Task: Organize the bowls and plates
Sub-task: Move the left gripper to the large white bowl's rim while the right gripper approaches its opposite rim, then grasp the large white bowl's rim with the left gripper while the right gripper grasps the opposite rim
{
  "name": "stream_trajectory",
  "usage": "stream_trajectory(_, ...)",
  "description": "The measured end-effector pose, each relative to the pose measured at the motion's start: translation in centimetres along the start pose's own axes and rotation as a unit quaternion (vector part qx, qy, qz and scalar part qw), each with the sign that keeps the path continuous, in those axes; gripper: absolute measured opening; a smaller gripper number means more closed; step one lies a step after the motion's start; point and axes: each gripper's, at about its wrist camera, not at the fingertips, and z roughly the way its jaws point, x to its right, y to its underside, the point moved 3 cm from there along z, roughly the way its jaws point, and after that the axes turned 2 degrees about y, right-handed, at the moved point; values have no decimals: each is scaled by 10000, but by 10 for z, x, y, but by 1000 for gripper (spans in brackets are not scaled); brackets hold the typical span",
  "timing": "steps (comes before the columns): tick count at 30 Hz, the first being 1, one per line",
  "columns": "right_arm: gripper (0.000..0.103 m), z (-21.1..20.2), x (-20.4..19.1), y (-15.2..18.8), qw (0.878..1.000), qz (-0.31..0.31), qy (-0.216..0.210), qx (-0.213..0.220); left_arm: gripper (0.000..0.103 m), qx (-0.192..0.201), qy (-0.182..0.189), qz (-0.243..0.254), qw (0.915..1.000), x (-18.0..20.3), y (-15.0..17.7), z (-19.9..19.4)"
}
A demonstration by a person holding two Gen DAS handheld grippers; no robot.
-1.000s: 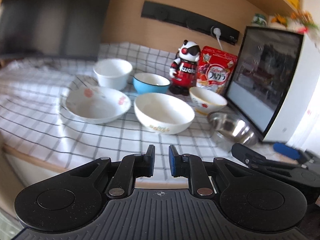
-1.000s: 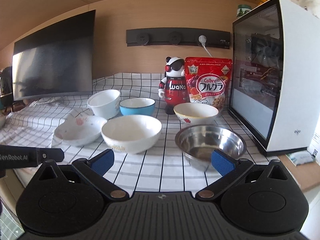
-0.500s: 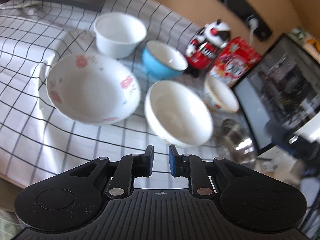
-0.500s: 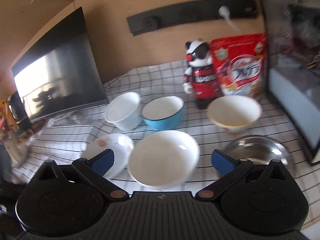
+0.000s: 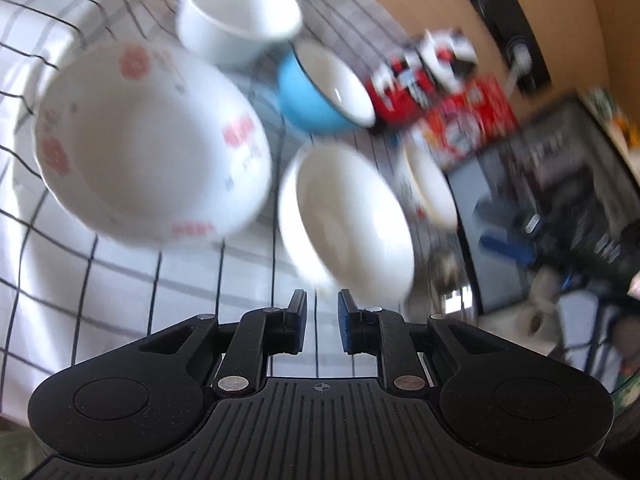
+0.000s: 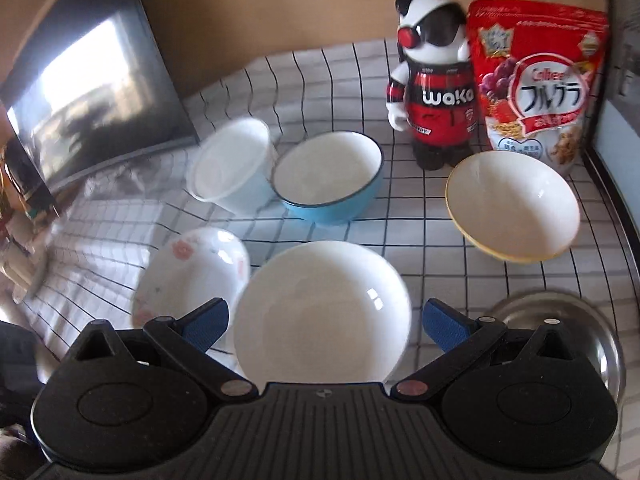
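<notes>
- Your left gripper (image 5: 322, 326) has its jaws nearly pressed together with nothing between them, over the checked cloth (image 5: 120, 280) that covers the surface.
- Just beyond those jaws, slightly right, sits the plain white bowl (image 5: 344, 224); beyond and left lies the flowered dish (image 5: 148, 140).
- Farther out stand a white cup-shaped bowl (image 5: 240, 12) and a blue bowl (image 5: 324, 92), all blurred.
- Your right gripper (image 6: 324, 326) has its jaws spread wide and holds nothing; the plain white bowl shows between them, lower down on the surface, and I cannot tell any contact.
- Left of those jaws is the flowered dish, right of them a steel bowl (image 6: 560, 320).
- Beyond stand the yellow-rimmed bowl (image 6: 512, 204), the blue bowl, a panda figure (image 6: 436, 88) and a red cereal bag (image 6: 536, 80).
</notes>
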Motion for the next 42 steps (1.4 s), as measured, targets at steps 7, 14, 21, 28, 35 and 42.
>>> stream_trajectory(7,103,53,23,-20,9968,-457,-401,-513,19,634,-633,-627,9940,19,-14,16)
stream_trajectory(14,103,96,23,-30,9858,-1109,-928,-857,19,719,-1630,-791,9808,30,-2,52)
stream_trajectory(21,103,130,20,-29,9762,-937,-1385,-1381,20,724,-1961,-982,9730,27,2,73)
stream_trajectory(28,103,145,16,-23,9720,-672,-1547,-1639,20,611,-1902,-944,9753,23,-2,77)
stream_trajectory(35,103,141,9,-12,9548,-595,-1995,-2122,25,573,-2077,-908,9723,18,2,64)
stream_trajectory(42,103,155,3,-9,9493,-748,-1875,-2412,28,353,-2028,-1094,9724,7,10,65)
